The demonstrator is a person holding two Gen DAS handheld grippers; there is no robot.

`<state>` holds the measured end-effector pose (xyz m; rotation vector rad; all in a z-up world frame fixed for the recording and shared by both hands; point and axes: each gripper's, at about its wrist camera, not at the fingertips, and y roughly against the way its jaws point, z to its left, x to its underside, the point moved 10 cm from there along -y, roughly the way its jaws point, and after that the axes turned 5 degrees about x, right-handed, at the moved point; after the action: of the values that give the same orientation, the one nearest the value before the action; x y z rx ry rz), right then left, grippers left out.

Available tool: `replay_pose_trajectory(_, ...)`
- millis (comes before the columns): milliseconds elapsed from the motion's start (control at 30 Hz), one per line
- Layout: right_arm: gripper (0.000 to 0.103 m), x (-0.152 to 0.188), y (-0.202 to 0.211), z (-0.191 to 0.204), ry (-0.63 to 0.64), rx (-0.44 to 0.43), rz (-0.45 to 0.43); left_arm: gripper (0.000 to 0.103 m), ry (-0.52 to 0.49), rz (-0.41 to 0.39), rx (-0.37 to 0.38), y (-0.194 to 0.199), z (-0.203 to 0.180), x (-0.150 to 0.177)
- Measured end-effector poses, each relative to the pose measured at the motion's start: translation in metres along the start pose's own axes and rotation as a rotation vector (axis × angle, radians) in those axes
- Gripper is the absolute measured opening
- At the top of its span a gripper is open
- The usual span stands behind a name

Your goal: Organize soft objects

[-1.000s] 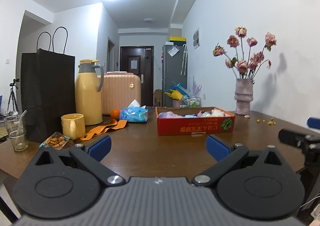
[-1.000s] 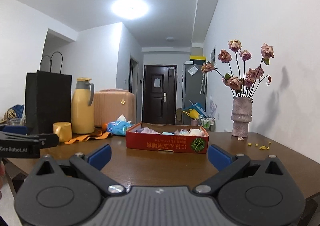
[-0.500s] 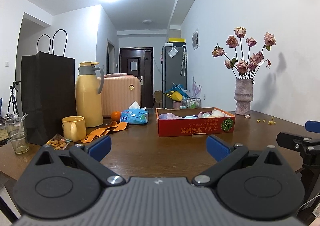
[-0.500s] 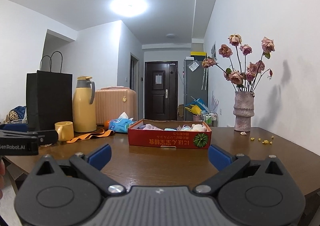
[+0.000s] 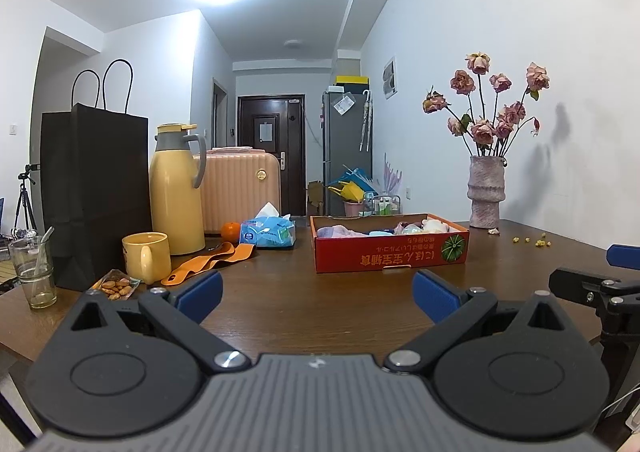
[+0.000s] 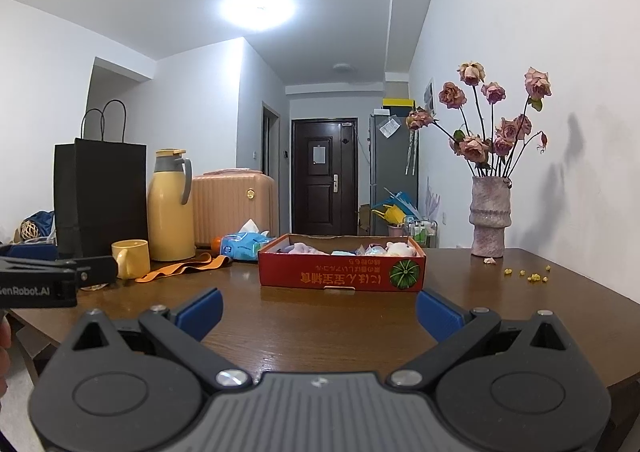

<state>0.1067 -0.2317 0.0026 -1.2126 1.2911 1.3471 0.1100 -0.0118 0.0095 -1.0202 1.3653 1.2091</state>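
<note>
I hold my left gripper (image 5: 316, 292) and right gripper (image 6: 318, 310) level and side by side above the near edge of the dark brown wooden table (image 5: 280, 304), both spread wide and empty. The shallow red cardboard box (image 6: 341, 270) of pastel soft objects (image 6: 396, 249) sits ahead, well apart.

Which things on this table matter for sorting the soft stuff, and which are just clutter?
Job: red box, soft items inside, left gripper, right gripper, both open.

Clutter: thermos, mug, tissue pack, orange, black bag, vase.
</note>
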Motion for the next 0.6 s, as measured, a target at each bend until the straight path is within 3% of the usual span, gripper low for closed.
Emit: replay_pose_trajectory(600, 0.103, 0.001, -0.0008, 0.0025, 0.0, -0.002, 0.001, 0.103, -0.003, 0.0, 0.003, 0.0004, -0.0005, 0.0006)
